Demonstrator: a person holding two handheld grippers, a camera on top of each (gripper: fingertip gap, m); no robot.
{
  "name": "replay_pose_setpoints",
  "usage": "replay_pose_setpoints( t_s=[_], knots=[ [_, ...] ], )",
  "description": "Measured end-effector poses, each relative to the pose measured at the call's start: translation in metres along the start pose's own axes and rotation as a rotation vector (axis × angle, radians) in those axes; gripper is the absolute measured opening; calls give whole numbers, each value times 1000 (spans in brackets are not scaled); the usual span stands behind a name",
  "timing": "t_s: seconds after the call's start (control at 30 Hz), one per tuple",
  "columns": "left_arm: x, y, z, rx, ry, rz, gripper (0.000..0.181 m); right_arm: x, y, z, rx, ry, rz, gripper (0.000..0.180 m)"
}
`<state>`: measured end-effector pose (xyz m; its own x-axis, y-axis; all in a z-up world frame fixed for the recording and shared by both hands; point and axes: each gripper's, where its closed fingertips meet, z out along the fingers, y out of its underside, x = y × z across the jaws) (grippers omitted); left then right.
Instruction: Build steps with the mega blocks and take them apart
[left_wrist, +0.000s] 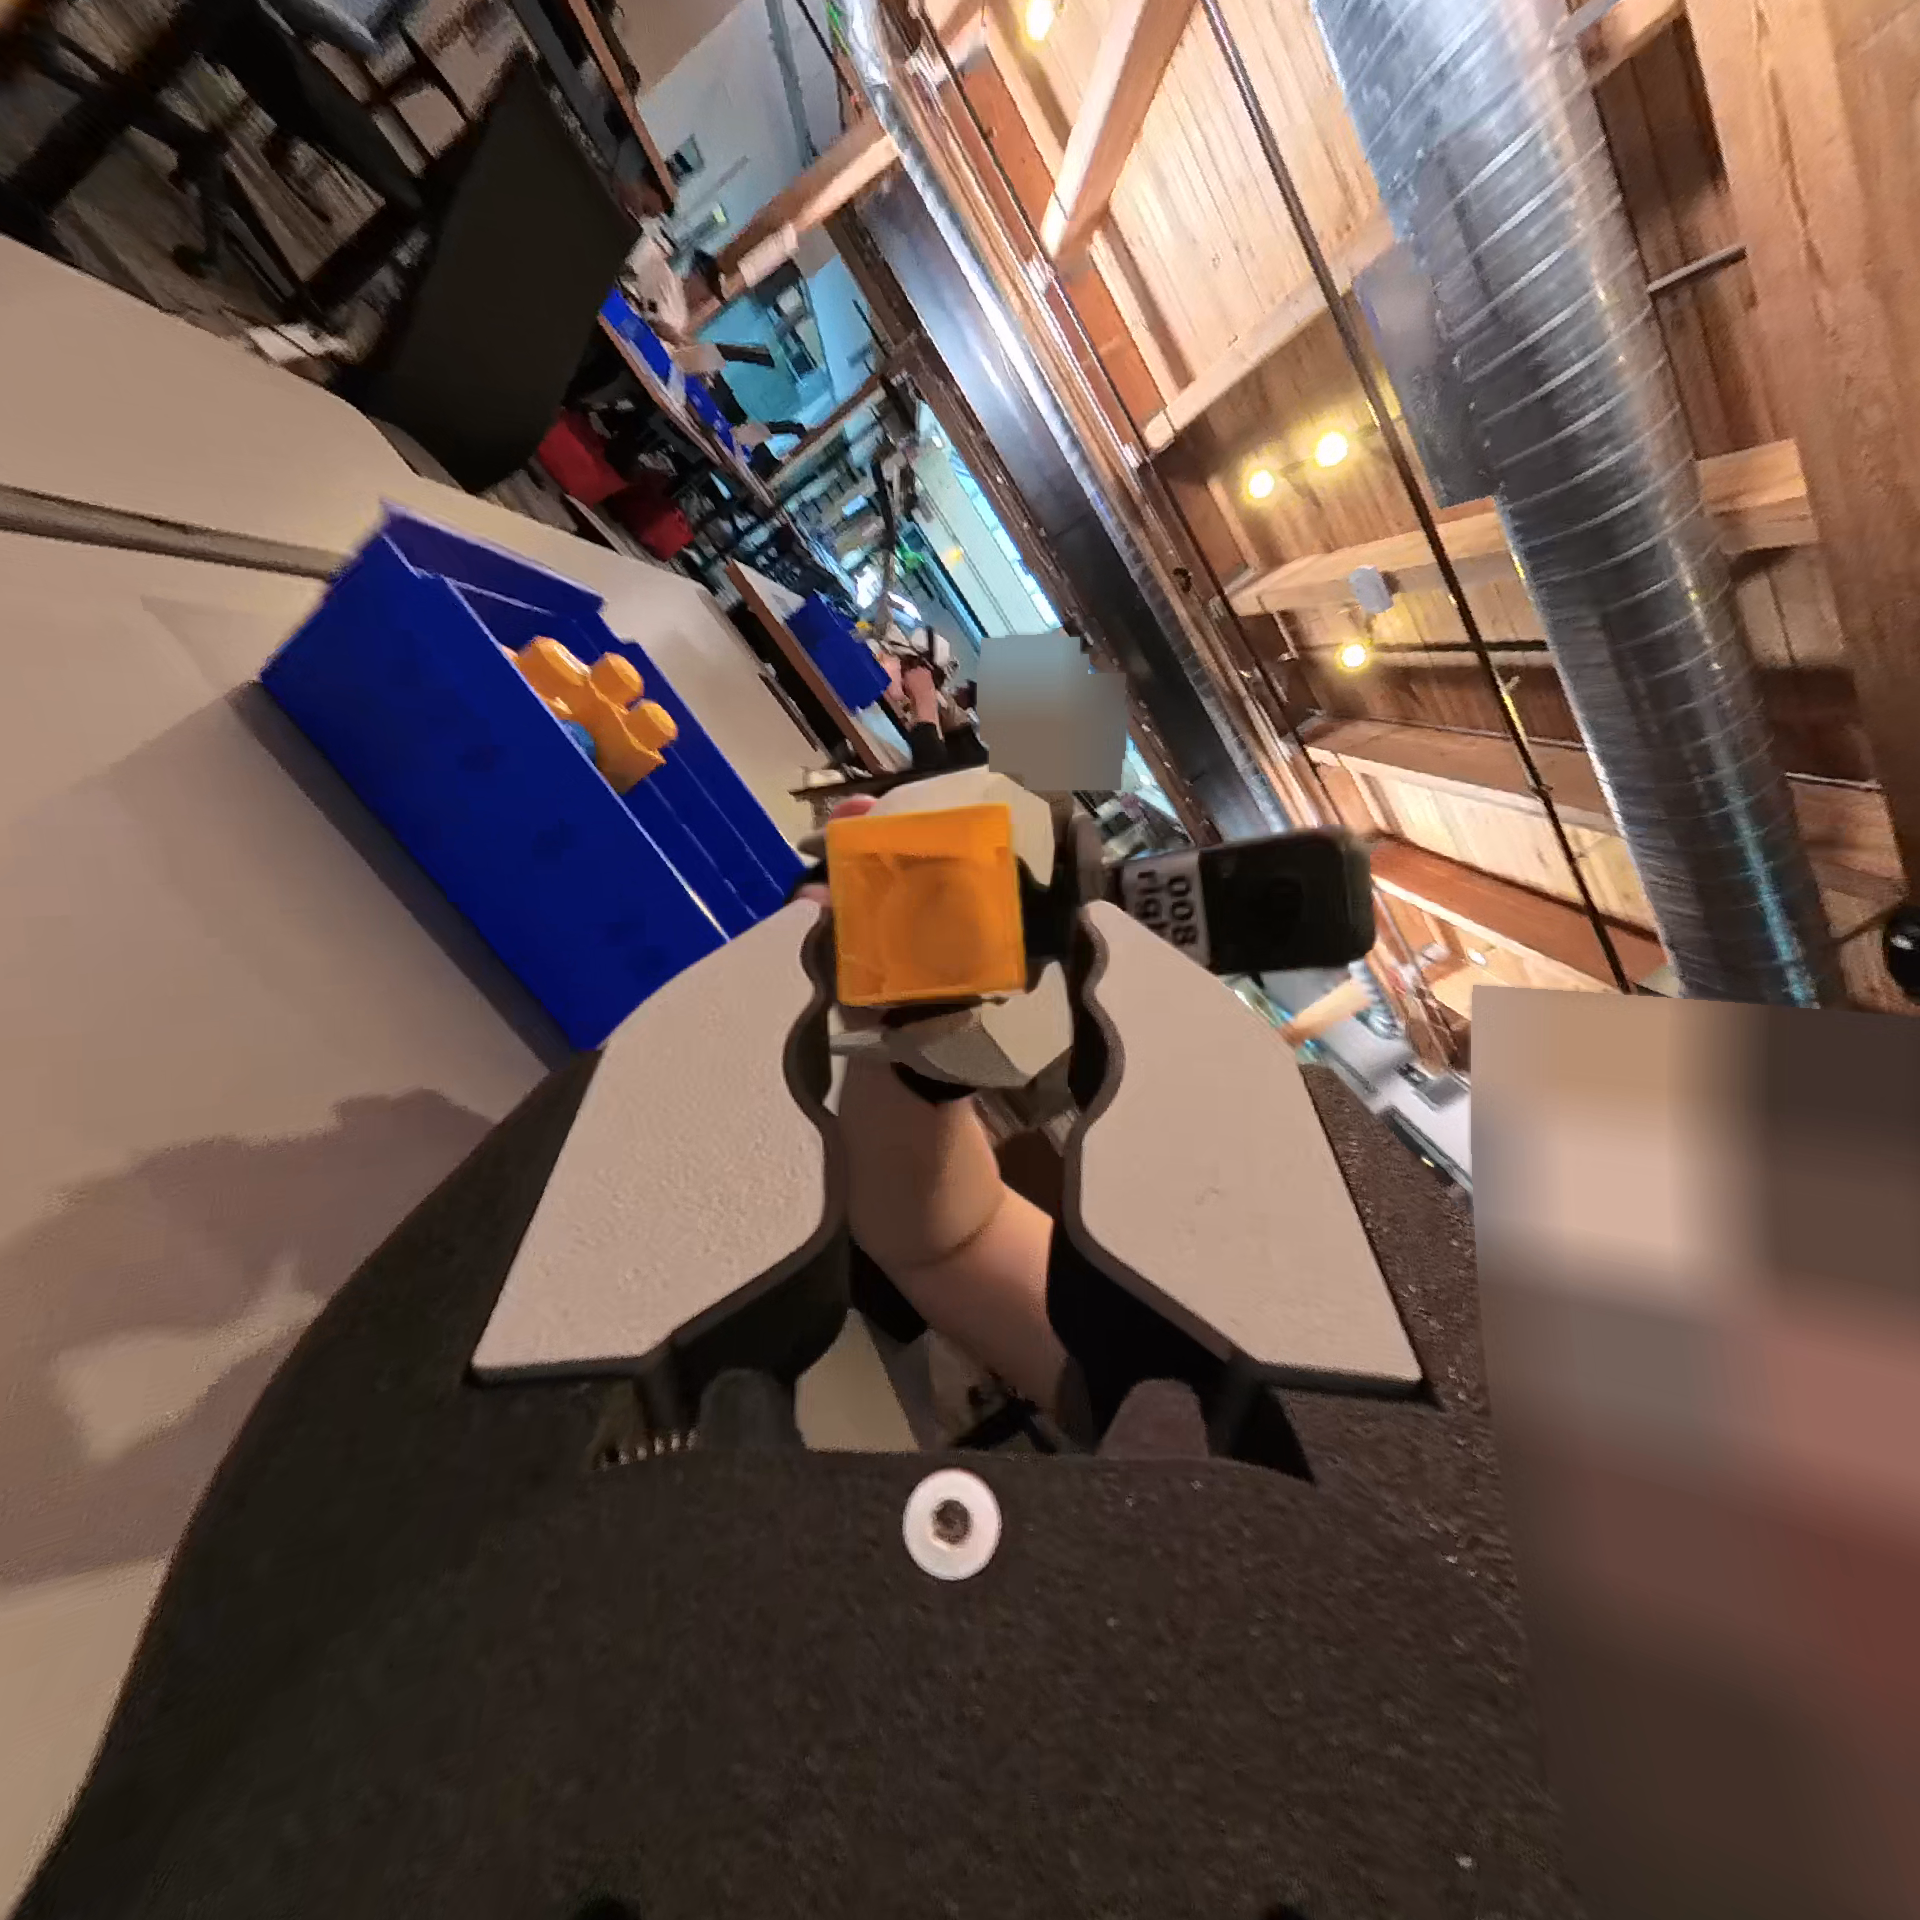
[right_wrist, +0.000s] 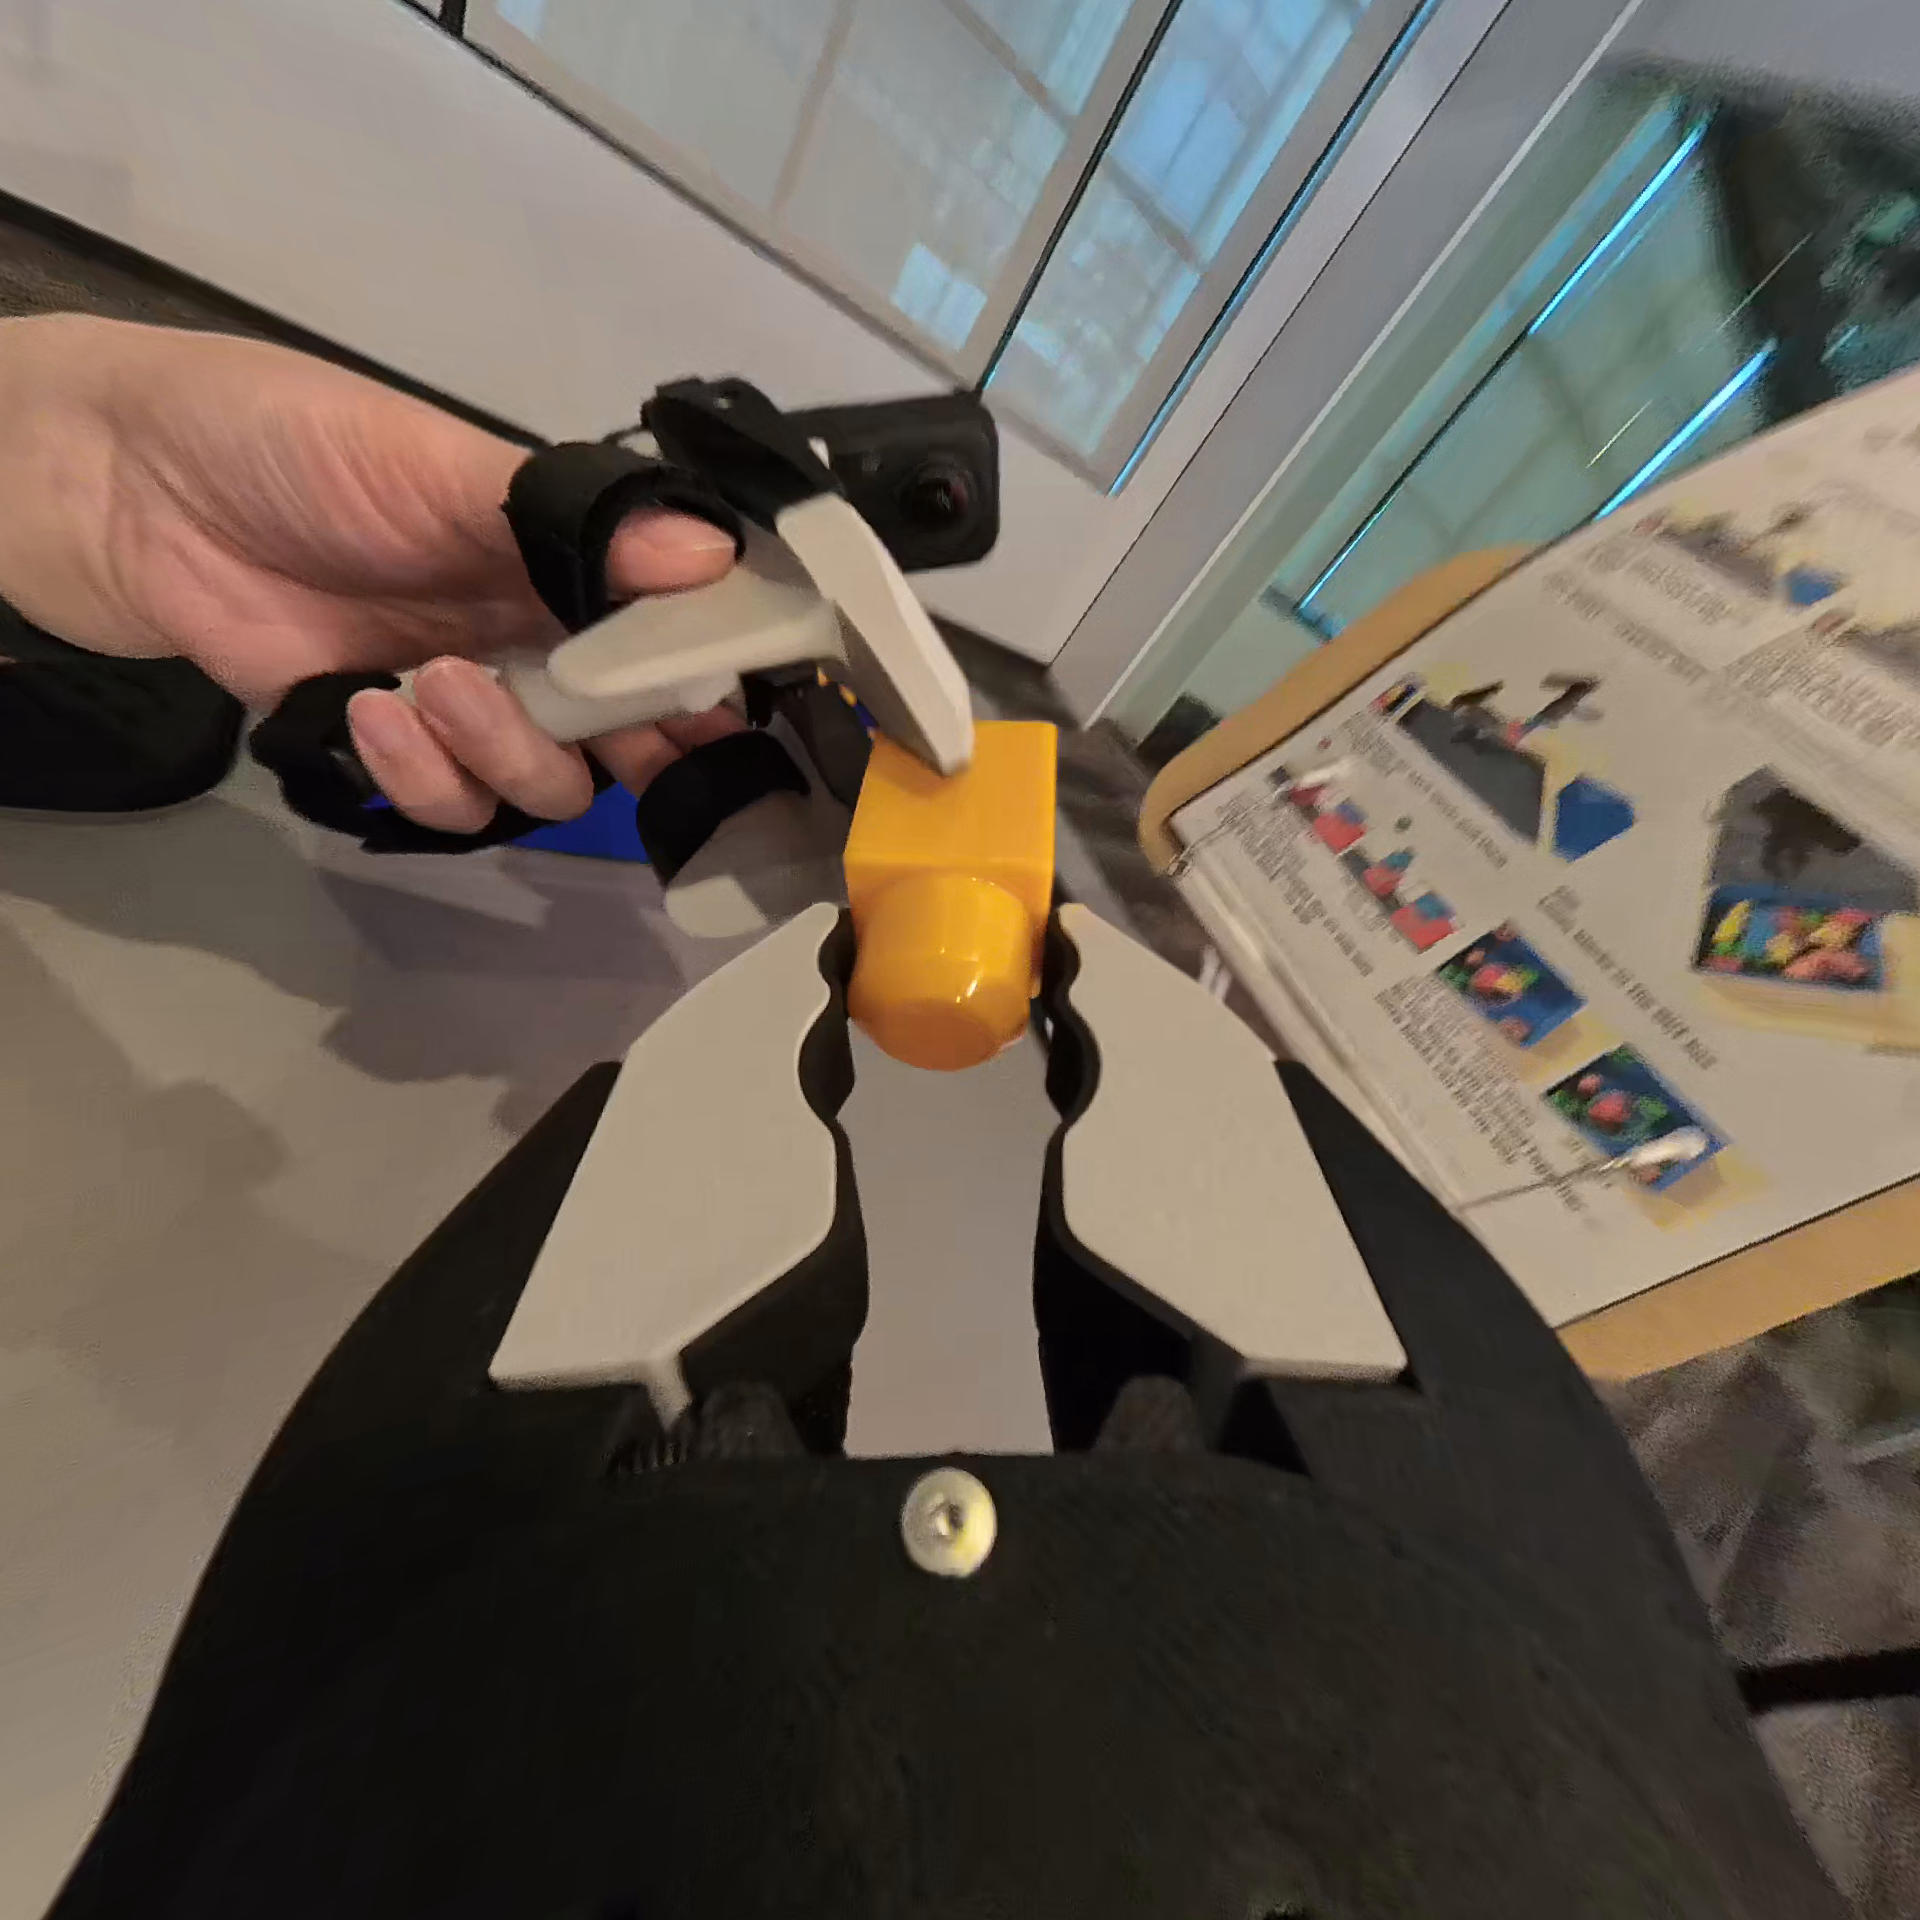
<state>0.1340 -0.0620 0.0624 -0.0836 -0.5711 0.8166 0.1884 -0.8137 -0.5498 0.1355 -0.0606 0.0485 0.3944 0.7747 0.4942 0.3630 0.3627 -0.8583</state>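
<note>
I have the yellow single-stud plastic mega block (right_wrist: 966, 821) lifted off the grey tabletop (left_wrist: 156, 935), pinched in my right tongs (right_wrist: 940, 935). They are clamped on its round stud, so the square body sticks out forward and stays free for the other side to take. My left tongs (left_wrist: 945, 935) are spread around that body. From the right wrist camera one grey finger (right_wrist: 883, 644) rests on the top face, while the lower one sits a little off the block. I judge them not yet closed, only lined up for a squeeze. The left wrist camera looks straight into the block's hollow underside, which tells me the two tools face each other along the block's axis; that suits a handover or a pull-off. The blue plastic bin (left_wrist: 499, 831) stands on the table to the side with an orange multi-stud block (left_wrist: 603, 707) poking above its rim, near at hand for loose pieces. The printed instruction sheet on its wooden board (right_wrist: 1558, 935) leans at my right, where I can glance at it.
</note>
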Motion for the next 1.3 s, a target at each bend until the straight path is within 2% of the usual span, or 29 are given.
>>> replay_pose_setpoints(
  t_s=[0.07,0.17,0.2,0.33,0.47,0.53,0.73,0.83,0.93,1.0,1.1,1.2,1.3],
  knots=[
    [-7,-15,-13,37,-83,79,41,4,21,-4,-170,-96,145,35],
    [-8,-39,-36,96,-217,228,40,-11,83,-24,-563,-304,492,35],
    [-3,-46,-42,112,-239,268,40,-12,102,-27,-641,-311,563,35],
    [15,-63,-63,138,-344,426,39,-6,179,-35,-978,-206,583,35],
    [24,-81,-91,175,-512,569,38,-16,212,-45,-1200,-176,551,35],
    [28,-90,-105,202,-592,621,38,-17,216,-44,-1229,-159,538,35],
    [40,-95,-137,160,-649,604,41,-14,218,-34,-1207,-133,517,35],
    [27,-98,-165,112,-795,613,42,-11,215,-25,-1151,-127,500,36],
    [4,-89,-191,-1,-889,538,43,-5,209,-15,-1075,-111,482,37],
    [-19,-84,-221,-89,-1015,482,42,5,197,-9,-997,-75,433,40],
    [-54,-78,-289,-163,-1328,350,42,29,161,-2,-827,29,292,46],
    [-77,-61,-324,-243,-1442,203,45,39,130,-3,-710,71,240,50],
    [-98,-54,-345,-390,-1568,224,50,35,118,-5,-659,36,265,50]
  ],
)
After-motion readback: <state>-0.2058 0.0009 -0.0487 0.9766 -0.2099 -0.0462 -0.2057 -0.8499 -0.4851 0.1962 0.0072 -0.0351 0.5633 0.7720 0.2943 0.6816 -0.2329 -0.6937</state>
